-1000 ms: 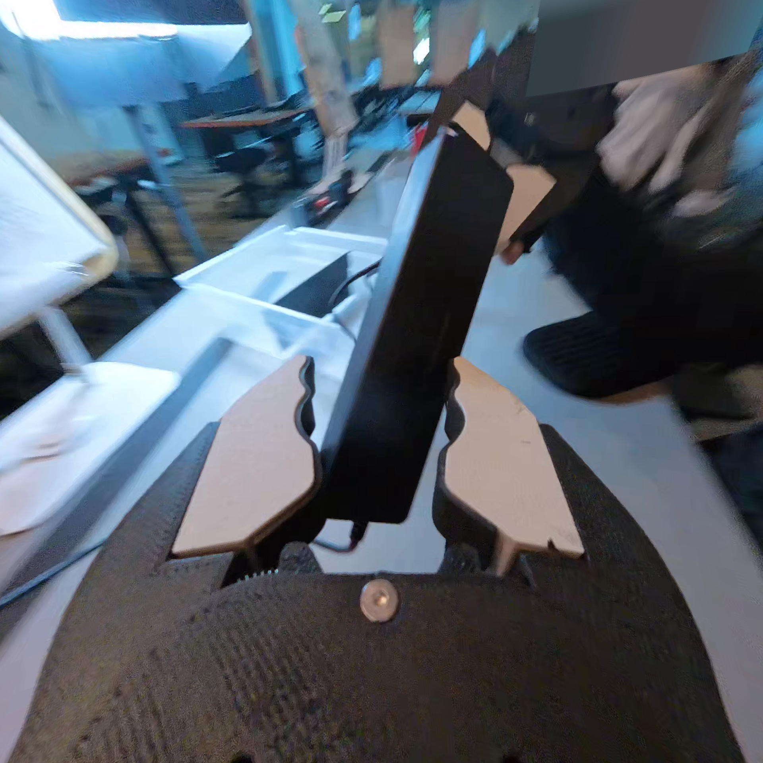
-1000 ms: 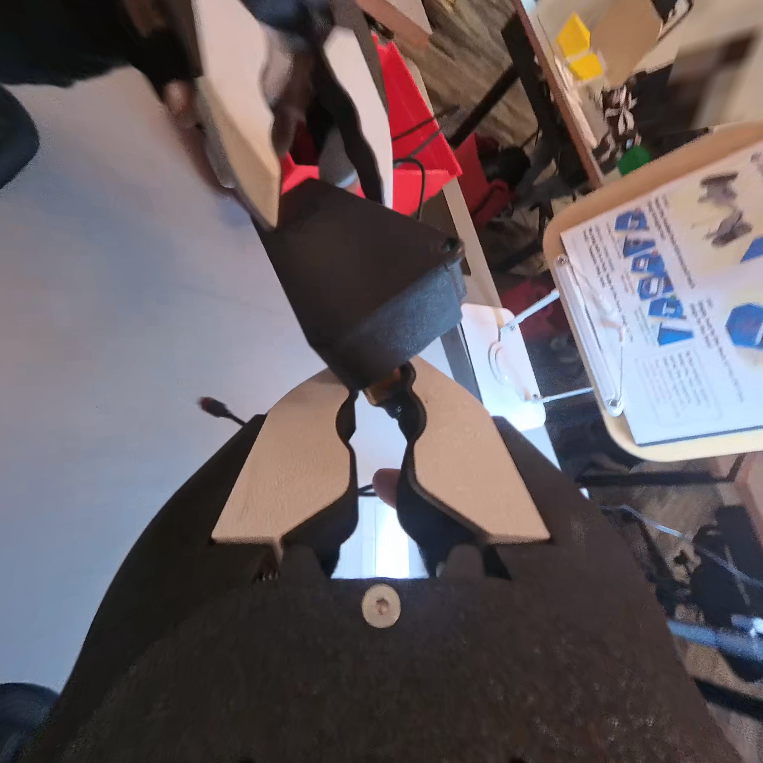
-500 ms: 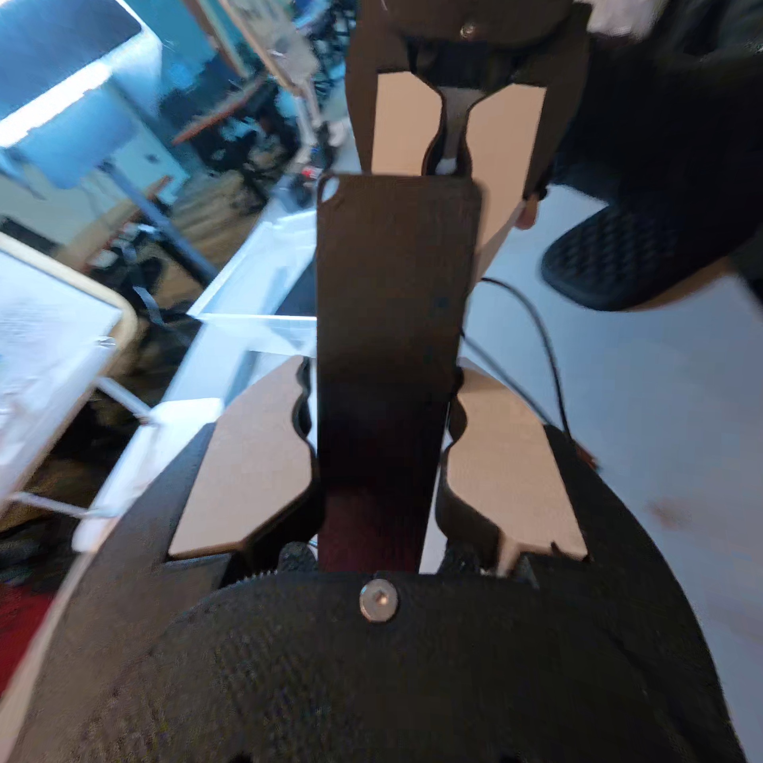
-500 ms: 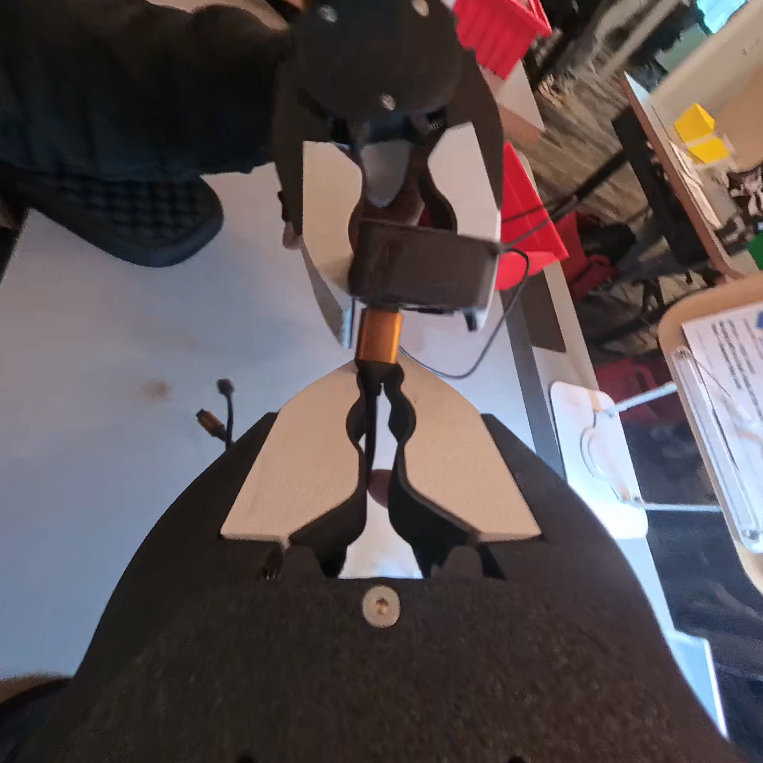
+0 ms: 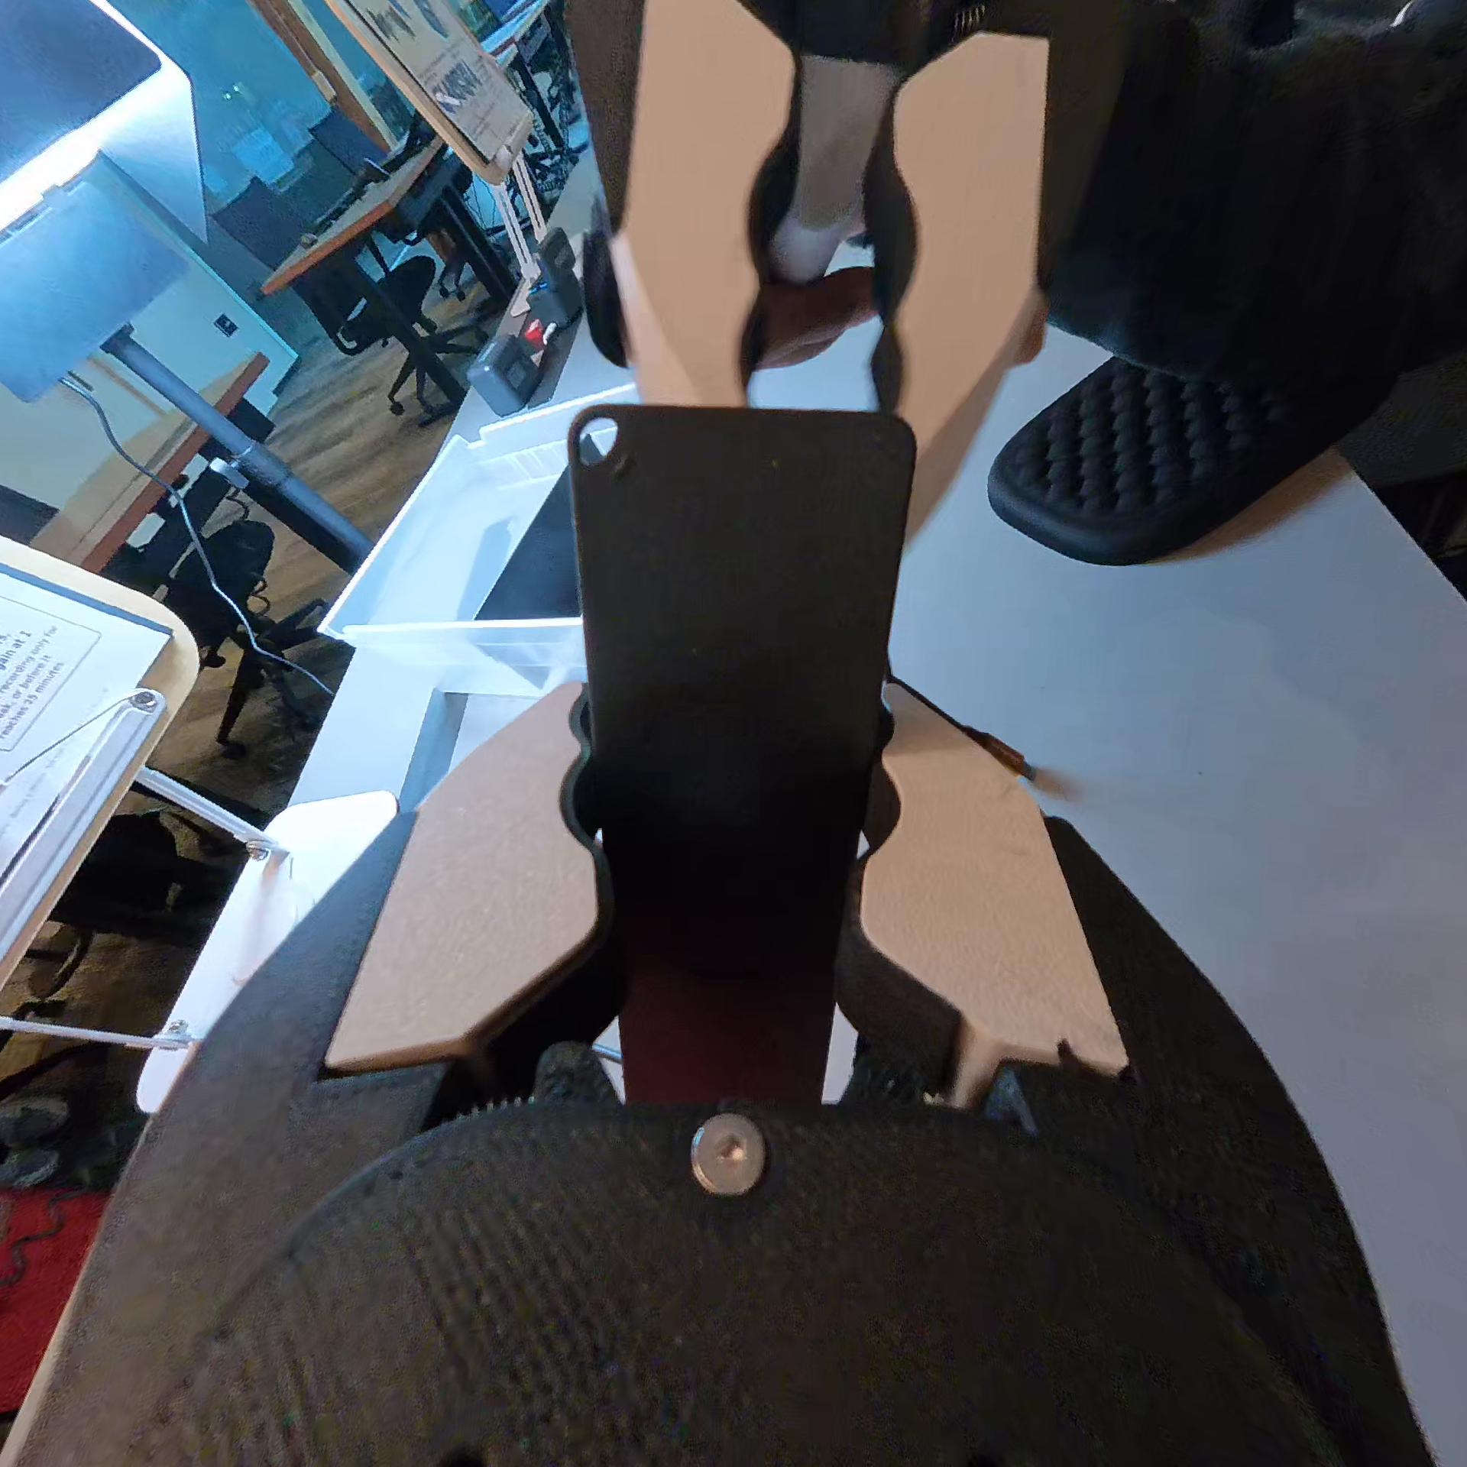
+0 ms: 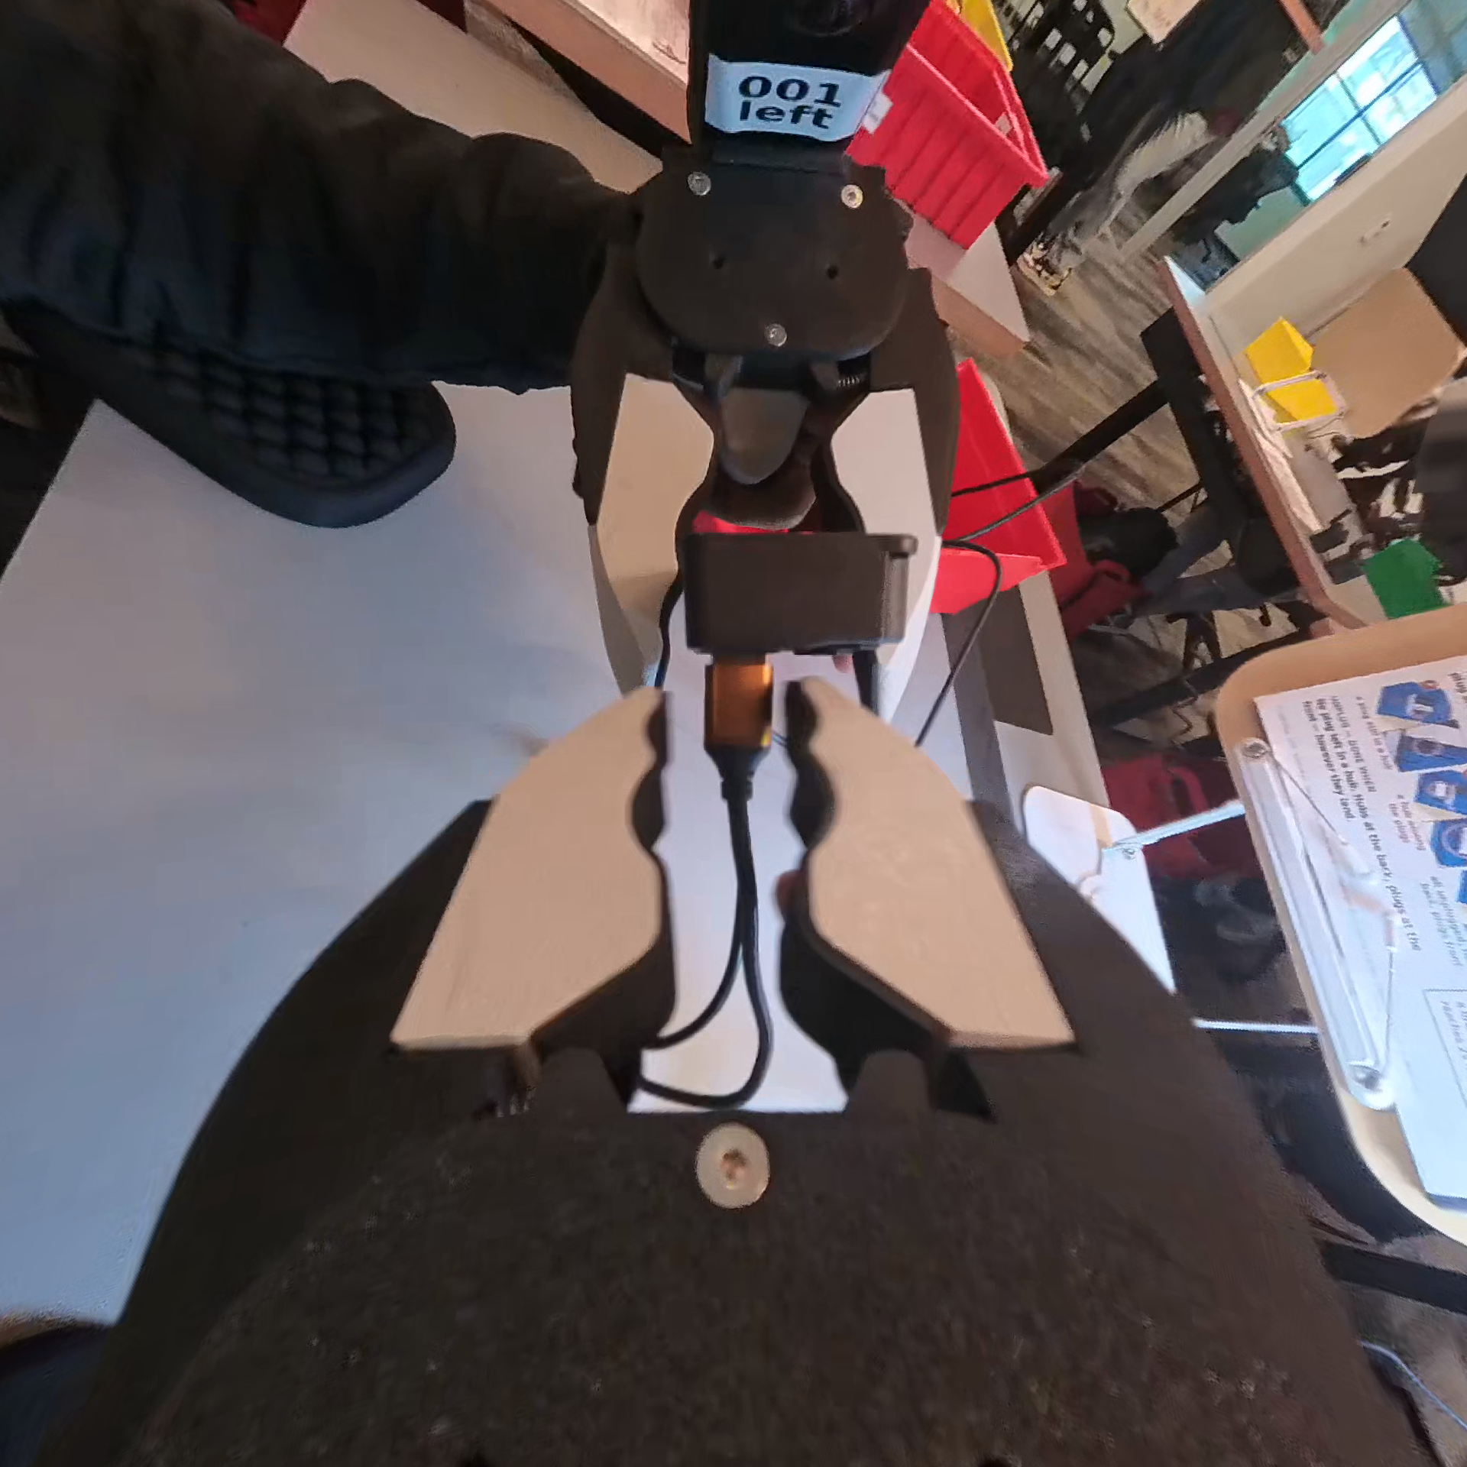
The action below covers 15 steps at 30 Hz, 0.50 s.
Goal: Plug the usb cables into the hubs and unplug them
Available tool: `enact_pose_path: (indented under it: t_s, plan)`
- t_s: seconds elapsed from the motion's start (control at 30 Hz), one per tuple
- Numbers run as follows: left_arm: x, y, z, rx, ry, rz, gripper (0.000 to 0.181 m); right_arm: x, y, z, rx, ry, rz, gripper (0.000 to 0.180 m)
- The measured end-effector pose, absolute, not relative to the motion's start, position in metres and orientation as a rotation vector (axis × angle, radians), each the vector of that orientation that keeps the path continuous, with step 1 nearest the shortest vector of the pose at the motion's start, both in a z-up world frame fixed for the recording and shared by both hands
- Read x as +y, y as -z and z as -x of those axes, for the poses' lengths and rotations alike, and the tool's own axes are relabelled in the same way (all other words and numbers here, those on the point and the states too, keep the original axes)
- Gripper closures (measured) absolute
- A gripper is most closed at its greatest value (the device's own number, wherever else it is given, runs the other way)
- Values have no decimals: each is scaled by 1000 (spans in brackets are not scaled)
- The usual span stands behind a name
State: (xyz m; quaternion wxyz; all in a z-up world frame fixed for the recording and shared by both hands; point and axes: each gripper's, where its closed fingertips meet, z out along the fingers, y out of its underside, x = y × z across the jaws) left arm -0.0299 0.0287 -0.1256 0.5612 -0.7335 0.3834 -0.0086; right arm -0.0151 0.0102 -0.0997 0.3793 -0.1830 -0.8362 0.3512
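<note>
Left wrist view: left gripper jaws clamped on the black hub, which stands lengthwise between the fingers, its far end pointing at the right gripper just beyond. Hub is held up above the white tabletop. A clear plastic bin sits on the tabletop behind the hub, left side. A stray cable end lies on the tabletop just right of the left gripper's finger. Black sleeve at upper right.

Right wrist view: right gripper jaws spread apart, gripping nothing; the orange usb plug sits in the gap between the fingertips, touching neither, and is seated in the hub's near face. Its black cable runs back between the fingers and loops near the gripper base. Left gripper faces the camera, holding the hub from the far side. Red bins behind it off the tabletop edge; a clipboard with a printed sheet at right.
</note>
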Motion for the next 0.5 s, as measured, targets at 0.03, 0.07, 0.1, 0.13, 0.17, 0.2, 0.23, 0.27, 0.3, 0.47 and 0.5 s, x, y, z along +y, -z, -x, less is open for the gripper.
enact_pose_path:
  t_s: [0.03,0.07,0.1,0.13,0.17,0.2,0.23,0.27,0.3,0.47,0.5]
  plan:
    - [29,127,32,907,5,1734,116,11,99,18,-2115,-873,462,163]
    - [29,126,34,904,-9,1732,116,13,100,19,-2120,-855,466,163]
    - [27,124,34,902,11,1722,115,14,103,20,-2142,-833,492,163]
    - [25,121,33,897,32,1717,116,18,108,21,-2168,-789,524,163]
    - [23,120,33,906,27,1718,116,22,115,22,-2193,-740,536,163]
    - [20,115,33,912,12,1691,116,30,126,23,-2229,-677,557,164]
    - [13,100,31,890,57,1627,116,46,140,26,-2257,-584,606,163]
    - [5,84,33,856,98,1587,116,58,150,30,-2258,-568,641,163]
    - [-2,72,39,834,93,1567,116,65,152,33,-2241,-632,676,163]
    - [-21,37,81,664,19,1477,115,108,75,23,-1927,-931,752,163]
    - [-24,30,89,624,19,1454,116,118,60,15,-1859,-965,752,163]
